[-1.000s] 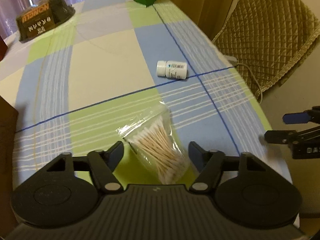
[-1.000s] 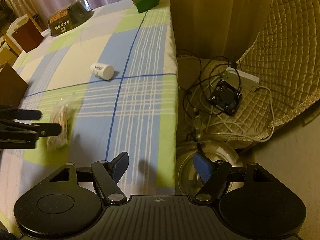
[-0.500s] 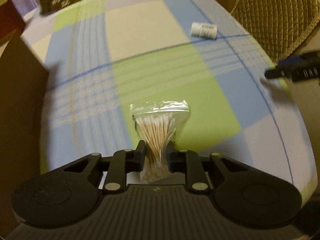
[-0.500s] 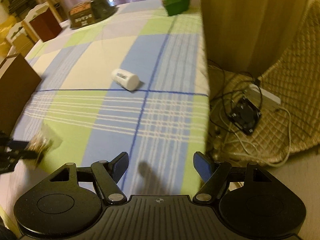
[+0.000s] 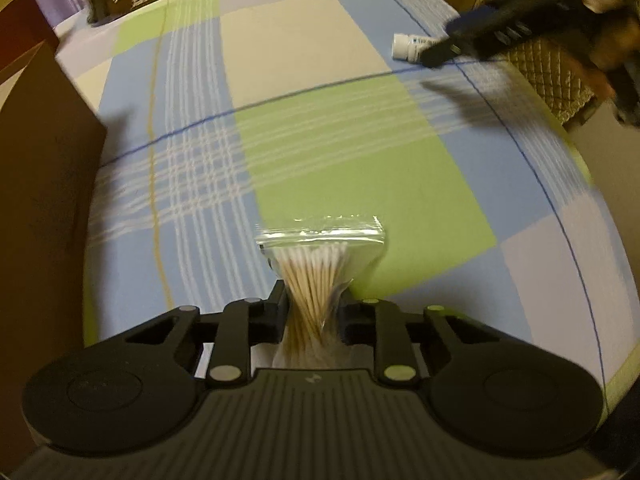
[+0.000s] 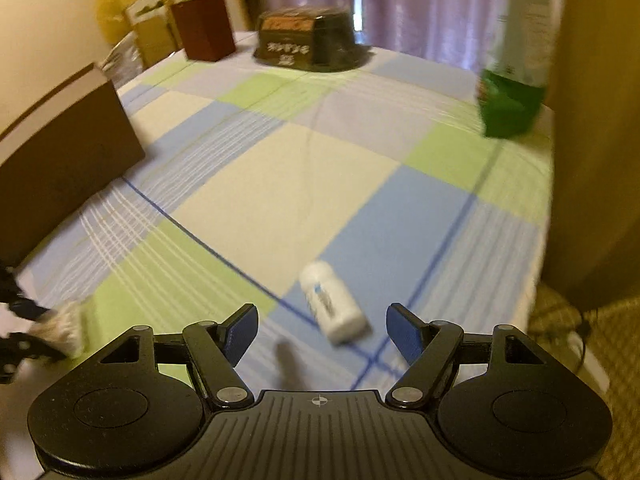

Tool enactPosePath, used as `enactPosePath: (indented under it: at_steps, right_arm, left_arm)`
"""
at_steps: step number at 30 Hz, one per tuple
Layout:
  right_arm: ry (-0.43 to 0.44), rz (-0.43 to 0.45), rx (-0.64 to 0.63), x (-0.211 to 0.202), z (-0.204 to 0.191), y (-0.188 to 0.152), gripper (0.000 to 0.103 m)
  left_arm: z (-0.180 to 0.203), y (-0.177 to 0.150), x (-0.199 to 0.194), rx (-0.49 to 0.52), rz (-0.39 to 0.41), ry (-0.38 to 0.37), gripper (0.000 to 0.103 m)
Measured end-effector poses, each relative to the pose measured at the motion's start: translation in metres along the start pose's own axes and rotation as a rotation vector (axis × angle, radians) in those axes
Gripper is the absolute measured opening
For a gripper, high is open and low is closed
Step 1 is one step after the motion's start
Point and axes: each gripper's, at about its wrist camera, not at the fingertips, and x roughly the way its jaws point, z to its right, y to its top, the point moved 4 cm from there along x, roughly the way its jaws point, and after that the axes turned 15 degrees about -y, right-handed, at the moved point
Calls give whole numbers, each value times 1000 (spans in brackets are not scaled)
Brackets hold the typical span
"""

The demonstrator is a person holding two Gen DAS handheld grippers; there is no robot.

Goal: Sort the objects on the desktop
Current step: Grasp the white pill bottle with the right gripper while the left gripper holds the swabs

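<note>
Right, left gripper (image 5: 312, 306): jaws clamped on the bag of cotton swabs (image 5: 320, 252), pinching the clear plastic at its waist so the sticks fan out above the pinch. Bag's sealed top edge points away from the camera, held over a green square of the checked cloth on the counter (image 5: 304, 56). The right wrist view catches the same bag as a pale blur at its lower left edge, with the left gripper's dark fingers around it.

Right gripper (image 6: 322, 330): jaws spread wide, nothing between the blue pads (image 6: 240, 330). It hovers just above the white pill bottle (image 6: 334, 304). The bottle lies on its side on a blue square, close to where two dark blue lines cross, its printed label facing up. Bottle sits between the two open fingers in that view, slightly nearer the right one; cannot tell whether anything touches it. In the left wrist view the right gripper appears as a dark blur at upper right, tips next to the bottle, casting a shadow on the cloth.

Further out: brown box (image 6: 60, 152) along the left counter edge, dark printed container (image 6: 308, 40) at the far end, red-brown box (image 6: 204, 26) to its left, green package (image 6: 514, 88) at the far right corner. Quilted chair (image 5: 548, 64) beyond the right edge. Curtains behind.
</note>
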Motion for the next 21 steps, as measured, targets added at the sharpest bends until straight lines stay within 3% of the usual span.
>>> enactPosePath:
  at_steps: [4,5,6,7,9,13,21]
  right_arm:
    - [-5,-19,-49,21,-6,6,74]
    - [-7,-24,-61,23,-8,6,57]
    - [-10,-28,-74,25,-10,5,52]
    - [-14,-28,-77,25,-12,5,35]
    - [-12,-40,-75,22,-14,3,27]
    - [-22,-72,-77,7,-24,-10,27]
    - [68,-188,68,-43,-56,-65,26]
  left_arm:
    - [-1,-19,-10,-8,-14,8,19]
    - [-1,-23,-13,-12,-16,9,19]
    - [-2,-27,-16,-19,-15,9,19]
    - [-2,-31,-17,-25,-15,9,19]
    - [-1,-38,-21,-37,-13,8,19]
    - [4,-44,-26,-40,-7,2,19]
    - [15,-46,-49,30,33,-34,19]
